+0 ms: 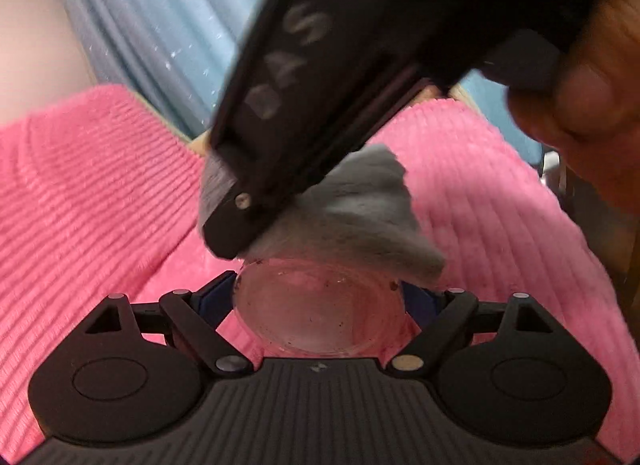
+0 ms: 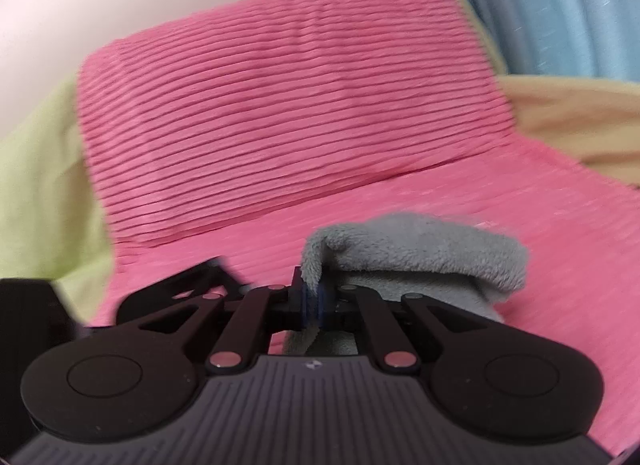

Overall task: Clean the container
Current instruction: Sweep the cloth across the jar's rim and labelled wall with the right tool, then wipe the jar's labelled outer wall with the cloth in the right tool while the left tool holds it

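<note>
My left gripper [image 1: 320,297] is shut on a clear round container [image 1: 320,313] with dark specks on its wall, its open mouth facing away from the camera. My right gripper [image 2: 316,301] is shut on a grey fleece cloth [image 2: 420,257]. In the left wrist view the right gripper [image 1: 236,233] comes down from the upper right and presses the grey cloth [image 1: 360,221] onto the container's far rim. A hand [image 1: 592,97] holds the right gripper's handle.
A pink ribbed bedcover [image 1: 100,193] lies under everything. A pink ribbed pillow [image 2: 280,105] stands at the back, with a light blue curtain [image 2: 560,5], a beige cloth [image 2: 580,117] and a yellow-green cloth [image 2: 36,169] around it.
</note>
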Available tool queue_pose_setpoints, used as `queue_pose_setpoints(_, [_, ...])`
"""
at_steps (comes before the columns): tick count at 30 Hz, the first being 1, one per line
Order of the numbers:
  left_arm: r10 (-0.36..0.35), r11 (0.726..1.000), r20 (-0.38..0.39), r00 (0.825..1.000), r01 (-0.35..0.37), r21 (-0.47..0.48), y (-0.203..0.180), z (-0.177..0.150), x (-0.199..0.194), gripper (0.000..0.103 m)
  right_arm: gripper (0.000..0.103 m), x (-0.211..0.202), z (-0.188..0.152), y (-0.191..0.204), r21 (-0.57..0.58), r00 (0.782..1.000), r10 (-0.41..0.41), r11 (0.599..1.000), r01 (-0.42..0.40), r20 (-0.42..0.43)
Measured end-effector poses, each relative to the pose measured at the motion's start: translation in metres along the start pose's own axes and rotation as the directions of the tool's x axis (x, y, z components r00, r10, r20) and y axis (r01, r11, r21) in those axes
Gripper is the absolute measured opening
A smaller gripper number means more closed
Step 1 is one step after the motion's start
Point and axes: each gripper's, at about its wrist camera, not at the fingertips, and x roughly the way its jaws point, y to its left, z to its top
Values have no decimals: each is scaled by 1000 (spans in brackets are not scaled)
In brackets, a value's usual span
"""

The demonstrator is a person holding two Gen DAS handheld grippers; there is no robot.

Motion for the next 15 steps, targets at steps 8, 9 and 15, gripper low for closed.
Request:
queue_pose_setpoints(8, [-29,996,-5,1000,29,-88,10,0,0,87,3,-4,1,-26,106,996,-79,992,74,36])
queue_pose_setpoints(9, [-41,992,-7,999,40,-121,13,0,-2,88,3,-4,0,-23,87,996,-84,993,81,35])
queue_pose_setpoints(15, [-169,857,58,984,175,-485,60,-10,-2,87,3,-3,0,-24,93,996,-85,992,81,35])
